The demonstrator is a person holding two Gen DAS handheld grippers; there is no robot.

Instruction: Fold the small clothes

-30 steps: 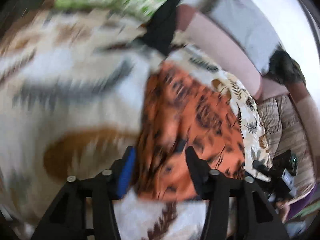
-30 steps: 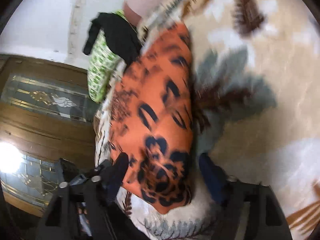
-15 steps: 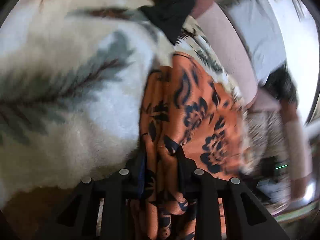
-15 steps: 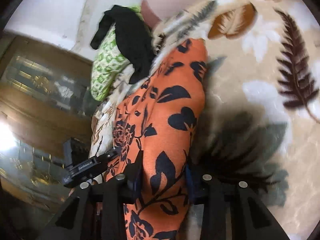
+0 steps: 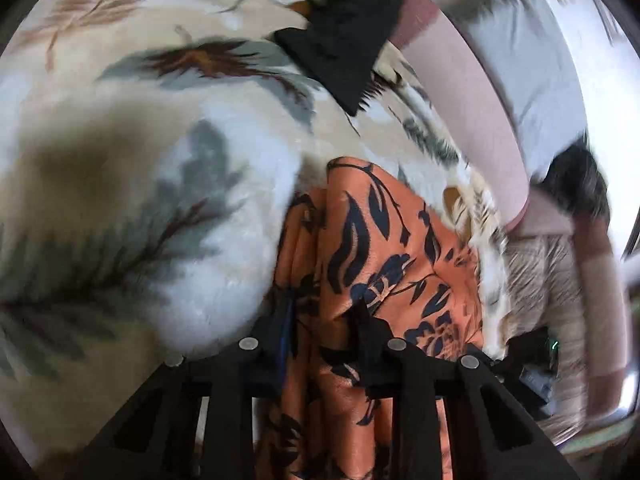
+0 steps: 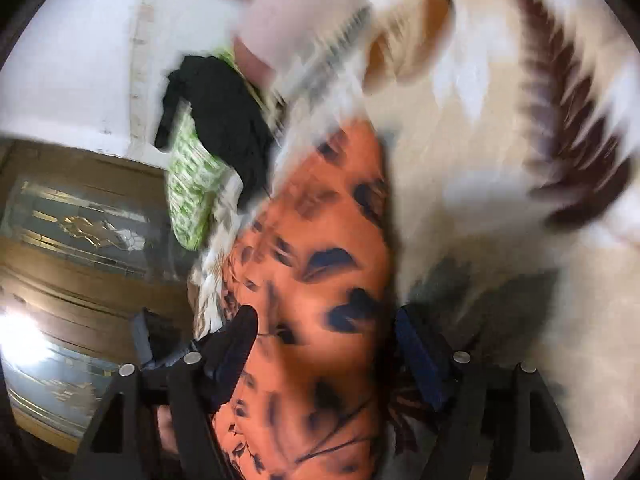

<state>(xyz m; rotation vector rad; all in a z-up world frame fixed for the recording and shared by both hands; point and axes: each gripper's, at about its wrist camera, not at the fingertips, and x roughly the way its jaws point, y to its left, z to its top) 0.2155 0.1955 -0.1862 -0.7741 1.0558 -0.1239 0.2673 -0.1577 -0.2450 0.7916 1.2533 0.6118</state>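
Note:
An orange garment with a dark flower print [image 5: 384, 248] lies on a cream blanket with leaf patterns [image 5: 160, 168]. My left gripper [image 5: 324, 320] is shut on the near end of the garment; bunched cloth fills the narrow gap between its fingers. In the right wrist view the same garment [image 6: 320, 248] runs away from me over the blanket [image 6: 500, 160]. My right gripper [image 6: 324, 332] is open, its fingers wide apart on either side of the garment's near end. This view is blurred.
A black garment [image 5: 348, 40] lies further off on the blanket, next to a green-and-white patterned cloth [image 6: 192, 184]. A person's leg in pink [image 5: 472, 112] rests along the blanket's right edge. A wooden cabinet with glass panels [image 6: 72, 240] stands at the left.
My right gripper was shut on the garment half a second ago and has opened. My left gripper shut on the garment a second ago and keeps hold of it.

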